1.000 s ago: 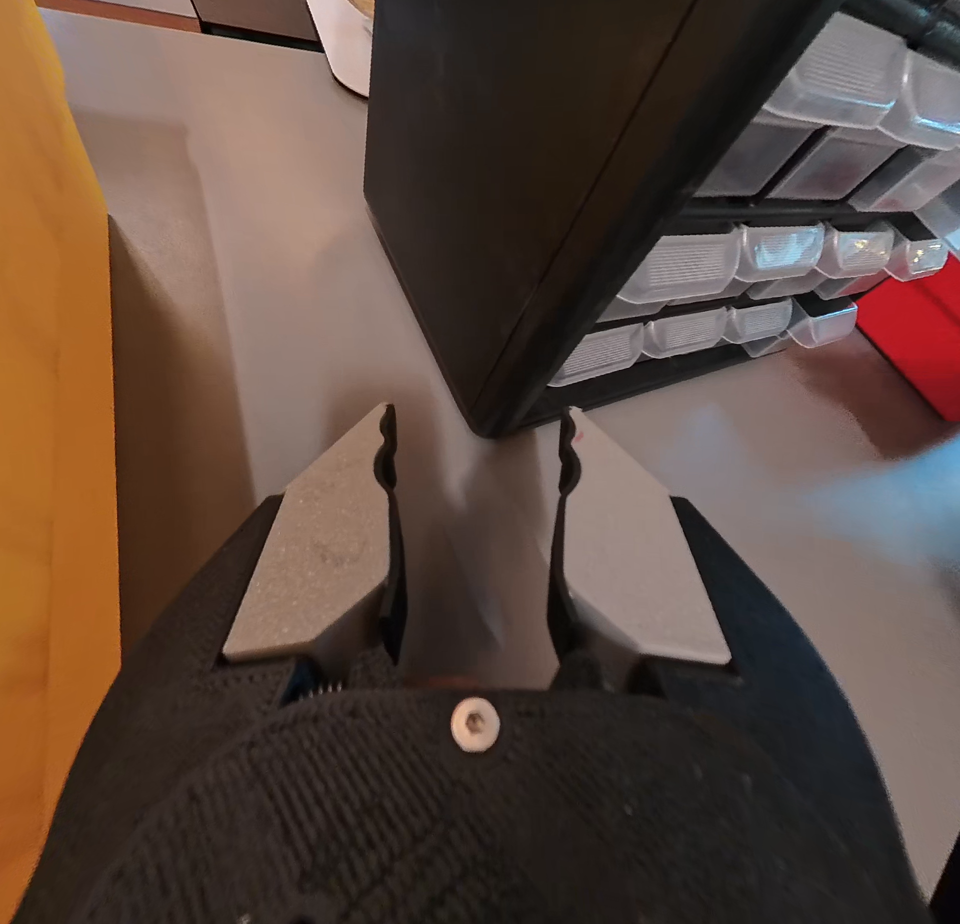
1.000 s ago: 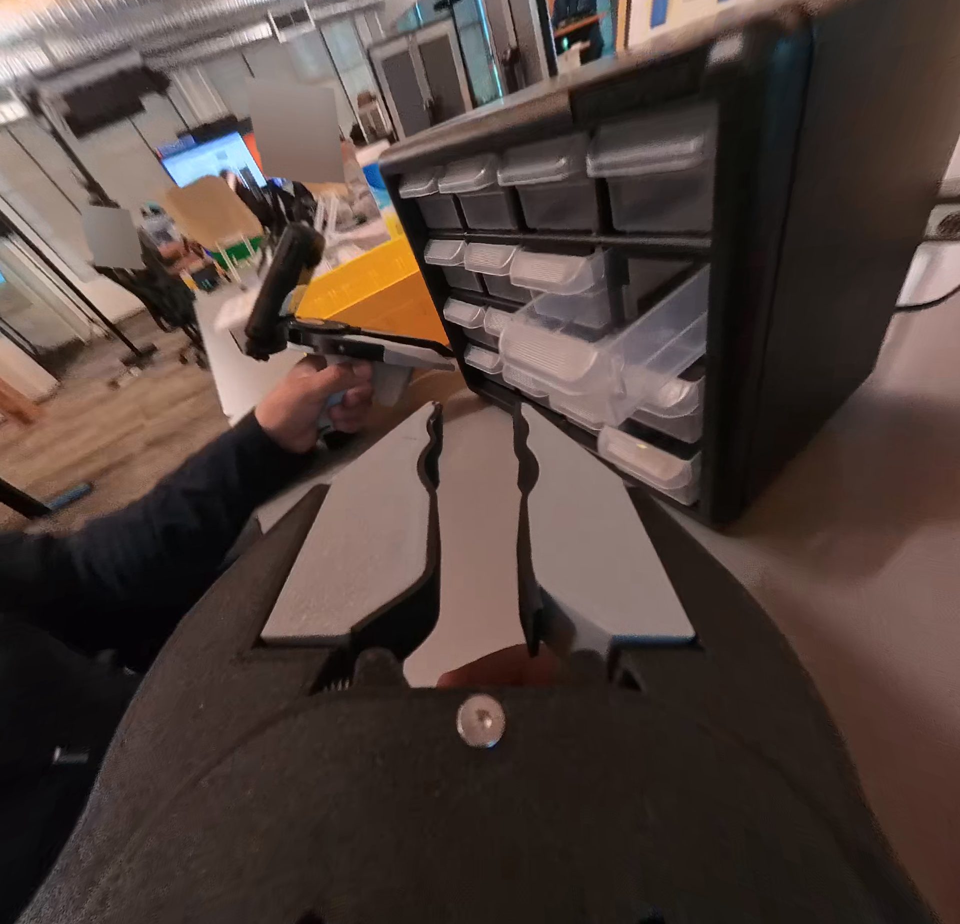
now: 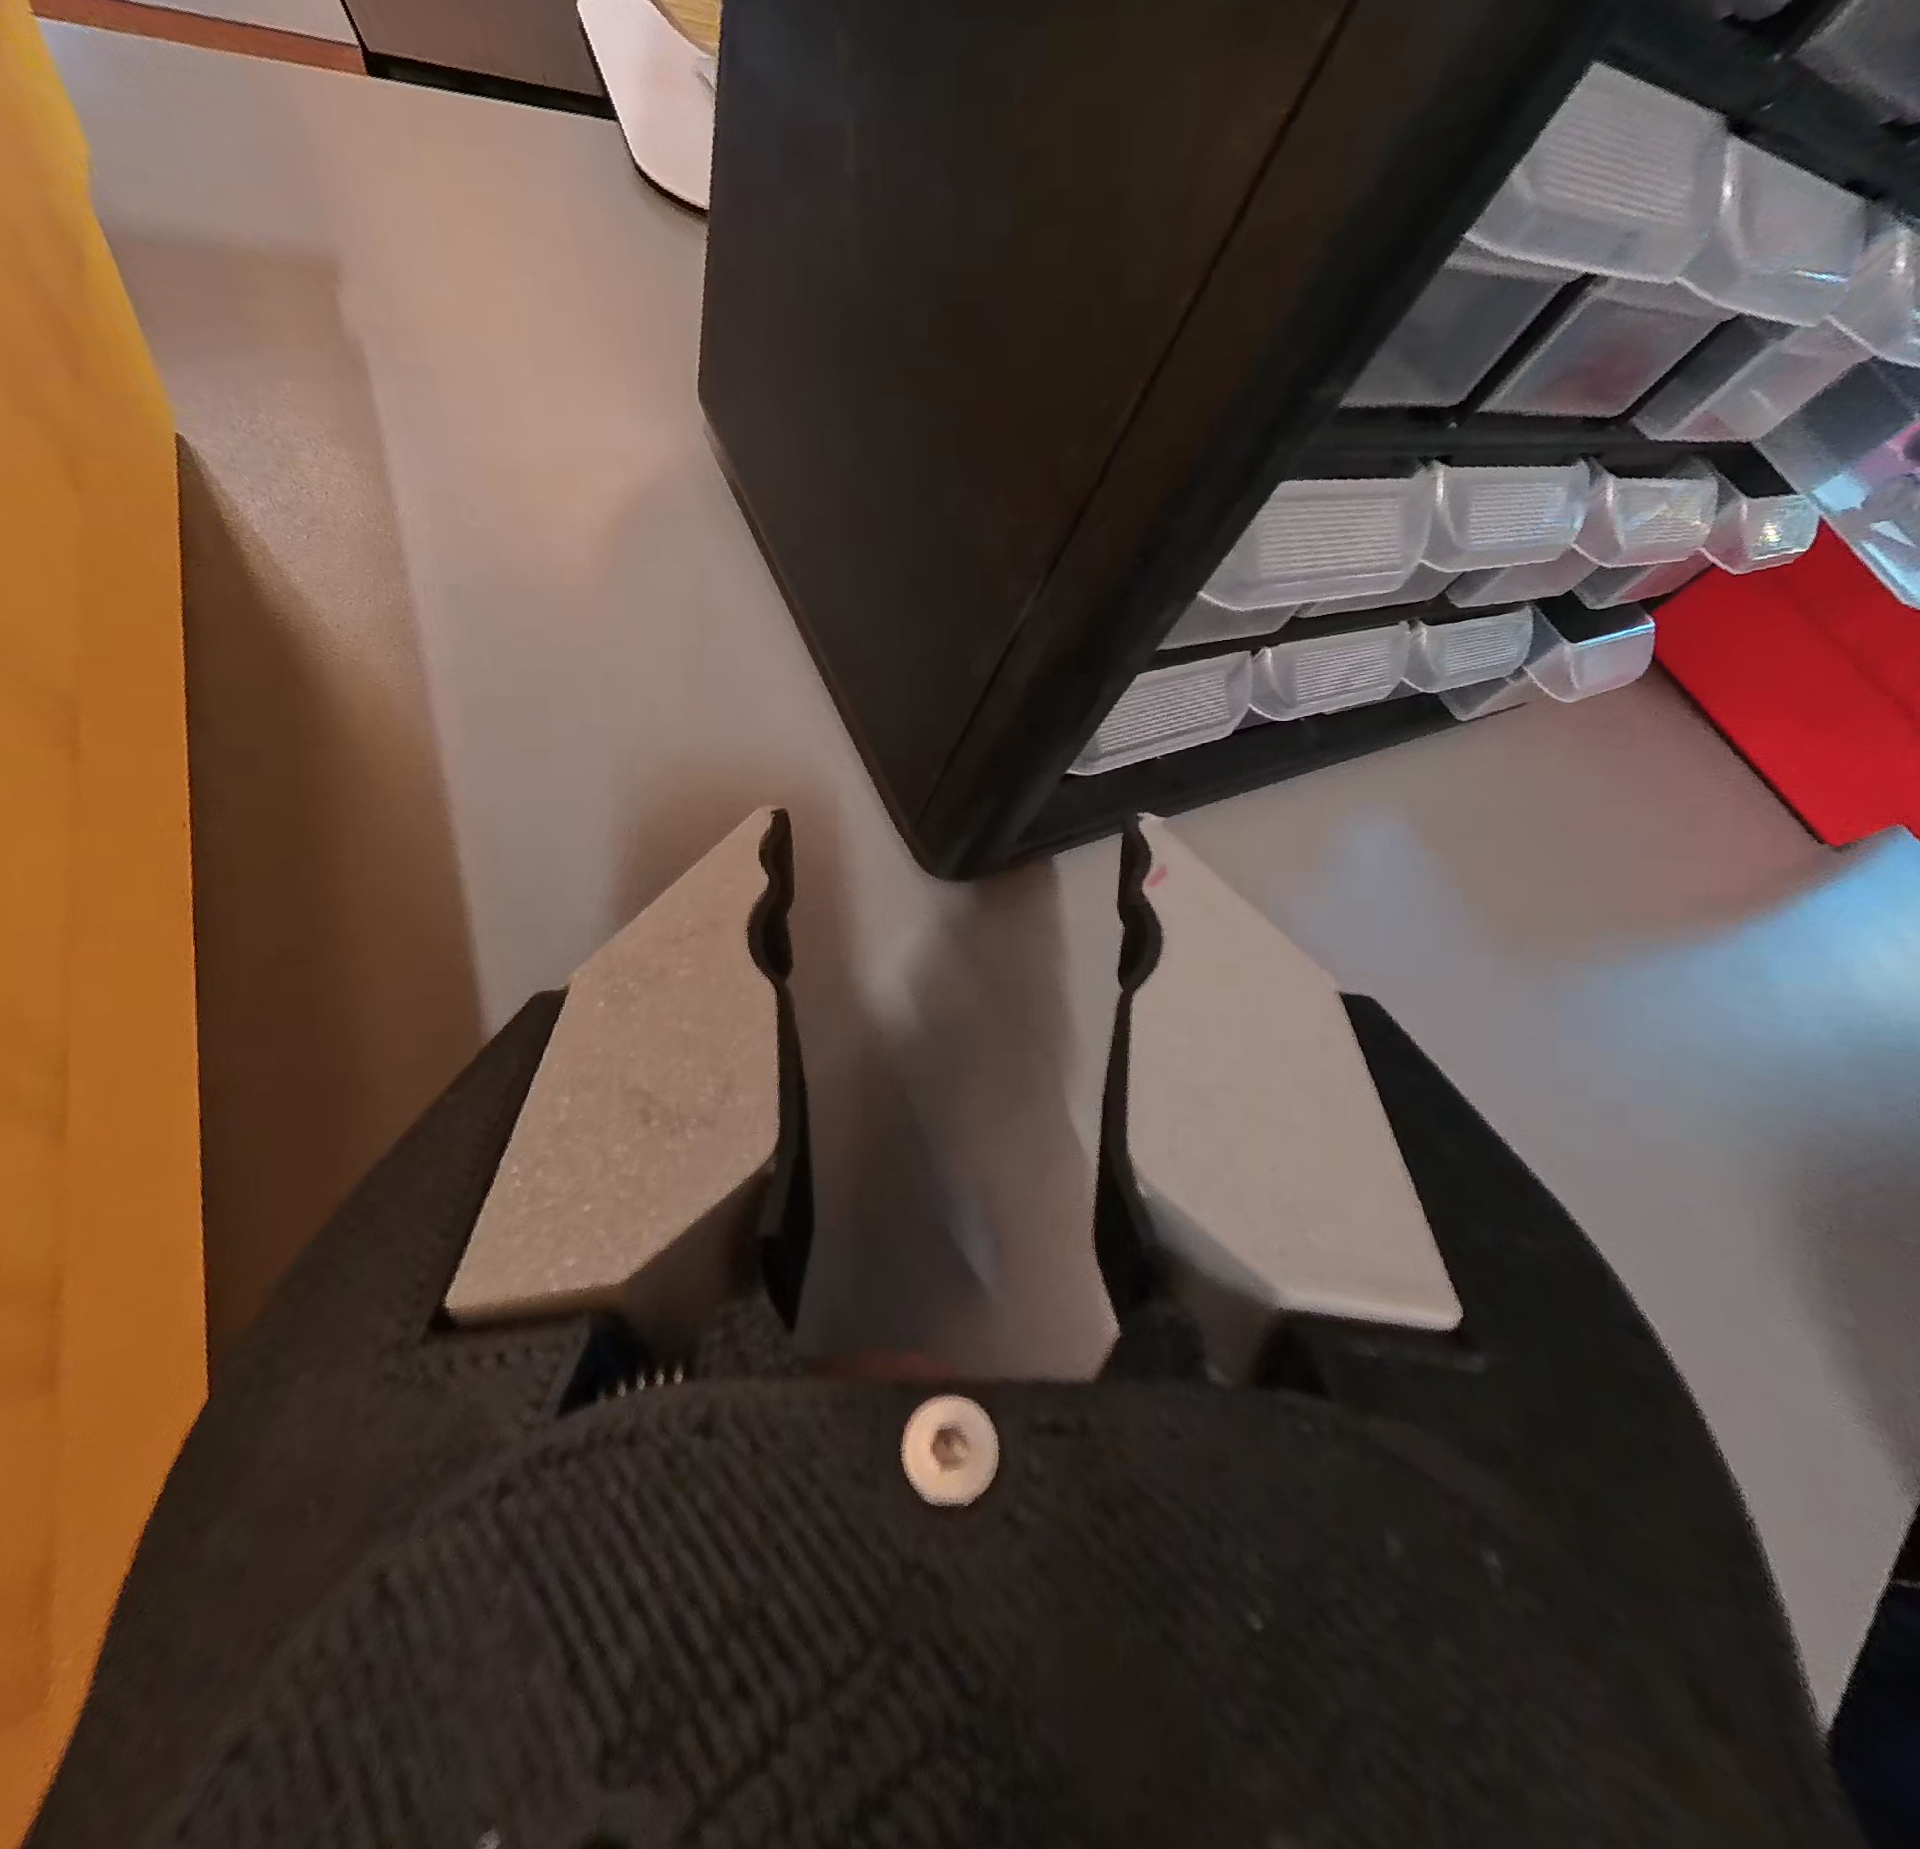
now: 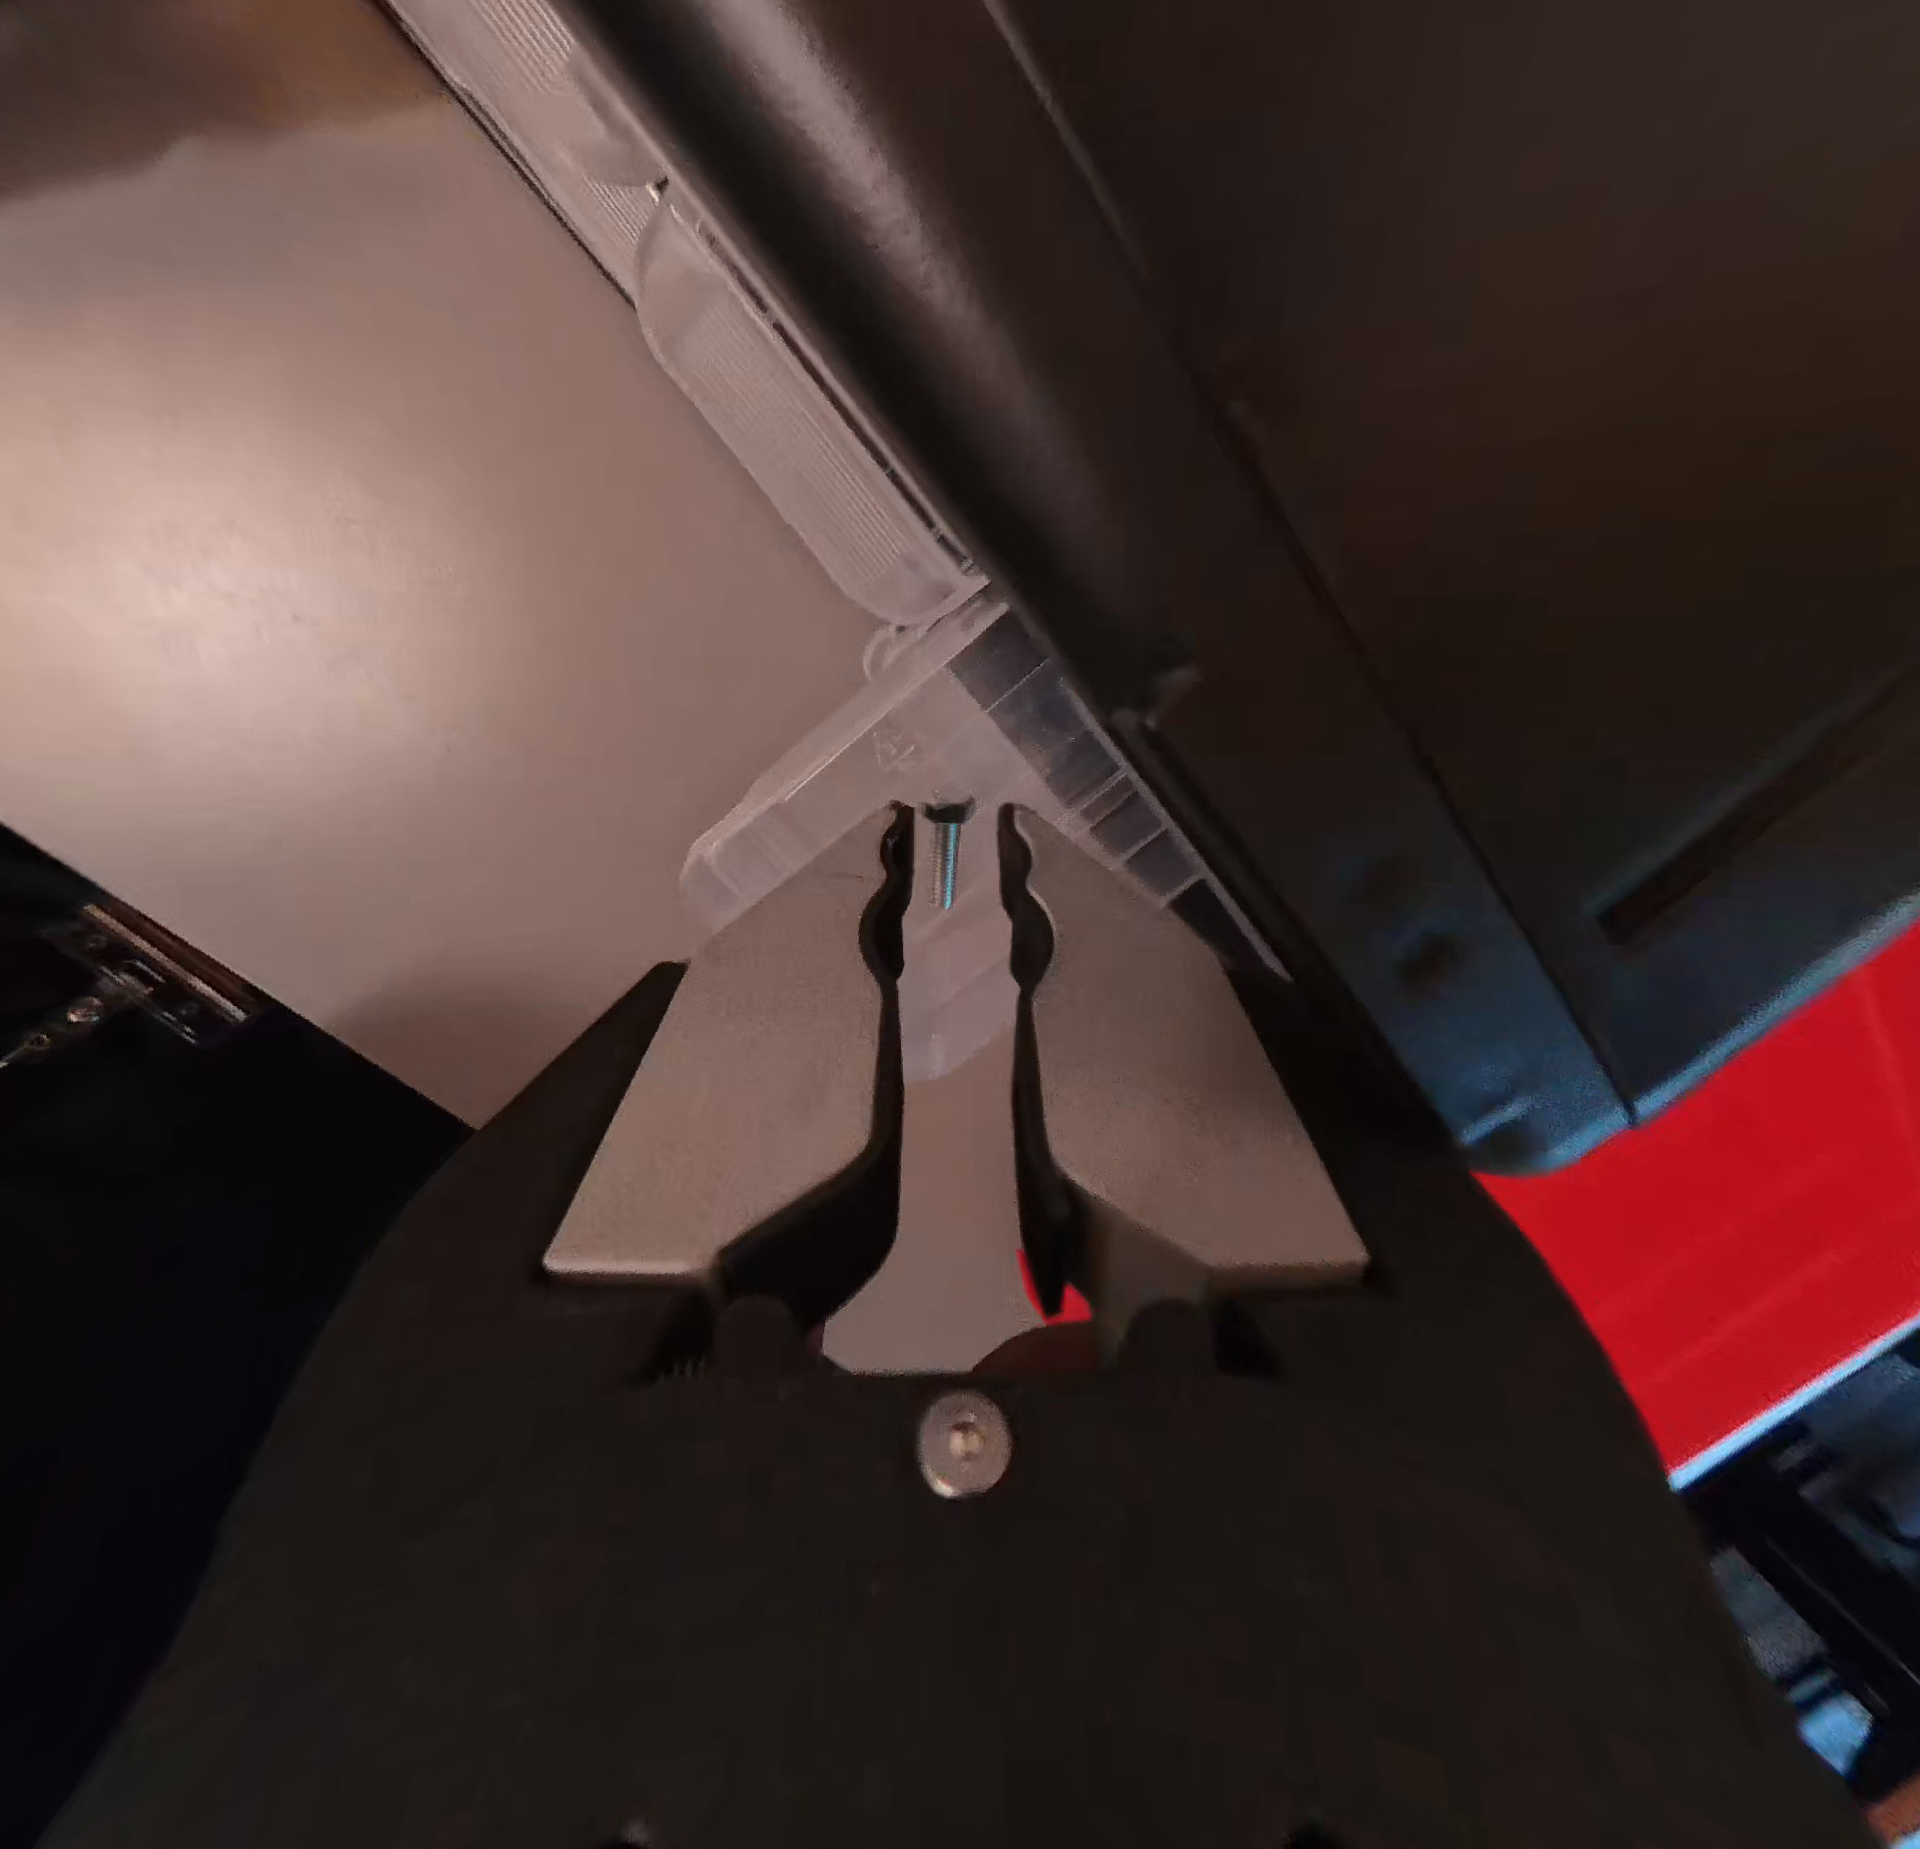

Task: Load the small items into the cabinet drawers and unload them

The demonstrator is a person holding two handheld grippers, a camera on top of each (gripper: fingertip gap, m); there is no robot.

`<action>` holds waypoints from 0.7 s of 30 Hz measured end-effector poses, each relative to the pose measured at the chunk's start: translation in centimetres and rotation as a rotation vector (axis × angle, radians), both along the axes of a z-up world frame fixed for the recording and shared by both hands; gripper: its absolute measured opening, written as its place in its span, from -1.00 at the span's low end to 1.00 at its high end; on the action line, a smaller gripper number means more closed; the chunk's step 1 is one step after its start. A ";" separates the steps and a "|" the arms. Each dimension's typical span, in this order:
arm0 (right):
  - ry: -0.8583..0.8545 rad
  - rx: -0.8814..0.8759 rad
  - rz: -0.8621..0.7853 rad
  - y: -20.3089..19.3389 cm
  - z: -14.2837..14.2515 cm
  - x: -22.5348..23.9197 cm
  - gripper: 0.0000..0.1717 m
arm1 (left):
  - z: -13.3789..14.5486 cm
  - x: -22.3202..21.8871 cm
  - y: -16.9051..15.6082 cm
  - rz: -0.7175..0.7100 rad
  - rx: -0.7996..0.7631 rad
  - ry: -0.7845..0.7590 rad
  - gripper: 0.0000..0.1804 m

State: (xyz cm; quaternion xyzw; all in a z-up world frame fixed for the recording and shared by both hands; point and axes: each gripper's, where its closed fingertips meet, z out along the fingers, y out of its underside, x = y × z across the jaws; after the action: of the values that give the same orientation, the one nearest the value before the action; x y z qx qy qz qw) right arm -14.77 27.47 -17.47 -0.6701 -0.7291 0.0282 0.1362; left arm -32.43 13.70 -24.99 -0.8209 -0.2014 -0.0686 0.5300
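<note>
Grippers: left [image 3: 954, 843] agape, bare, just off cabinet [image 3: 987, 345] corner; right [image 4: 948, 817] narrowed round screw [image 4: 943, 864] in pulled-out drawer [image 4: 831, 812], pads w/ gaps.

Grey tabletop [image 3: 520, 552], warm light

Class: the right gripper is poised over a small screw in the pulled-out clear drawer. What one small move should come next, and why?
Probably close the right gripper a little further: the screw stands between its fingers with visible gaps on both sides, so it is not yet gripped inside the clear drawer.
</note>
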 end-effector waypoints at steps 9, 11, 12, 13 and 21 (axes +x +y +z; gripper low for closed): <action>-0.097 0.030 0.021 0.3 -0.7 0.8 -0.90 | 0.0 0.1 0.0 -0.004 0.002 -0.005 -0.32; -0.098 0.023 0.033 0.3 -0.7 0.8 -0.90 | 0.0 0.1 0.0 -0.003 0.003 -0.007 -0.32; -0.093 0.021 0.040 0.2 -0.6 0.8 -0.90 | 0.0 0.1 0.0 -0.003 0.003 -0.007 -0.32; -0.081 0.020 0.044 0.2 -0.6 0.7 -0.90 | 0.0 0.1 0.0 -0.003 0.003 -0.007 -0.32; -0.024 0.002 0.070 -0.2 -0.4 0.4 -0.91 | 6.3 -0.2 -1.0 -0.010 0.199 0.061 -0.35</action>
State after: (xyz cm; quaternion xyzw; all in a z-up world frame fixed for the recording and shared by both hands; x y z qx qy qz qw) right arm -14.41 27.31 -17.83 -0.6443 -0.7538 0.0242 0.1268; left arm -32.60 12.68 -18.69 -0.7670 -0.1731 -0.0659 0.6144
